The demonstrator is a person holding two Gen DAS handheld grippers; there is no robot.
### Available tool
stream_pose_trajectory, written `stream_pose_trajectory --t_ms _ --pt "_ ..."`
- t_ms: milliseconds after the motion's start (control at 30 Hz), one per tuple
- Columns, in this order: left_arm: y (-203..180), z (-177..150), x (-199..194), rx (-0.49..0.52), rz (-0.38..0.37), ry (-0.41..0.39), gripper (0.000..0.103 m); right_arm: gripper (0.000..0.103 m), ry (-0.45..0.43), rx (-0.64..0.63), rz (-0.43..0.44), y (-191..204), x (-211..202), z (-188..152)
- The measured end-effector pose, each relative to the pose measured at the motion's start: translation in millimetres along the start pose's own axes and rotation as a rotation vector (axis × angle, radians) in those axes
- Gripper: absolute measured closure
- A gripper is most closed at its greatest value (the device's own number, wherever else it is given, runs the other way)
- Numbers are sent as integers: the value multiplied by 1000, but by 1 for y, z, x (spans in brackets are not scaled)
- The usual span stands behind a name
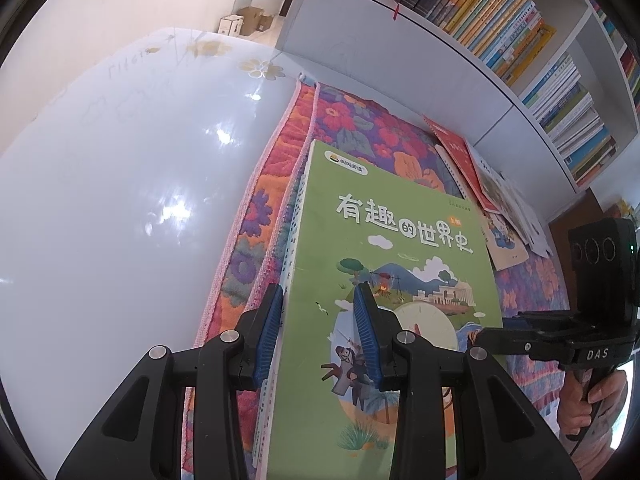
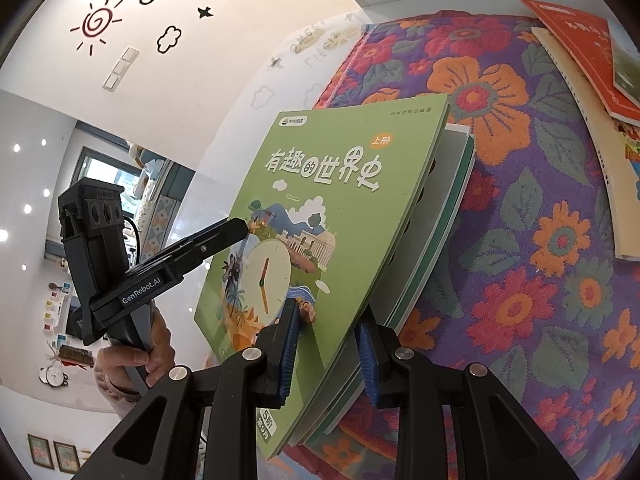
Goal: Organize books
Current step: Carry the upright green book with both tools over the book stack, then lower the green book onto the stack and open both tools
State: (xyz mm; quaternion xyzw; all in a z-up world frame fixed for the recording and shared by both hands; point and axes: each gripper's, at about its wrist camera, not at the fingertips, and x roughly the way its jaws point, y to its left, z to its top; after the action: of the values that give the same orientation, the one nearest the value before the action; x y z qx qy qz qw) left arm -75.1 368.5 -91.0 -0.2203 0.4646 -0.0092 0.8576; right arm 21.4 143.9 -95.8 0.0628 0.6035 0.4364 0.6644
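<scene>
I'm working in what looks like a child's room at home, white bookshelf [image 1: 520, 52] packed with colourful books, floral blanket [image 2: 520, 208], sun-and-cloud wall stickers [image 2: 96, 22], cardboard boxes [image 1: 244, 20] beyond.

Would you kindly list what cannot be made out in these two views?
- Books beneath the green illustrated history book: titles hidden by its cover, both views.
- Red paperback: title cut by the right wrist view's edge.
- Shelved book spines: lettering too small, left wrist view.
- Left tongs, right tongs: contact pressure unclear.
</scene>
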Motion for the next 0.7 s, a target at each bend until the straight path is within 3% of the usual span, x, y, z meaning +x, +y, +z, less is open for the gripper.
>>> stream_pose_trajectory --t_ms 167,567,700 --pt "-2 2 -4 -14 19 -26 68 62 -14 15 24 2 -1 -4" --pt "-31 -4 -48 21 55 -113 65 61 -11 62 16 -6 -12 -18" --pt "-51 -9 -53 38 51 -121 65 61 -56 60 28 -11 -36 -30"
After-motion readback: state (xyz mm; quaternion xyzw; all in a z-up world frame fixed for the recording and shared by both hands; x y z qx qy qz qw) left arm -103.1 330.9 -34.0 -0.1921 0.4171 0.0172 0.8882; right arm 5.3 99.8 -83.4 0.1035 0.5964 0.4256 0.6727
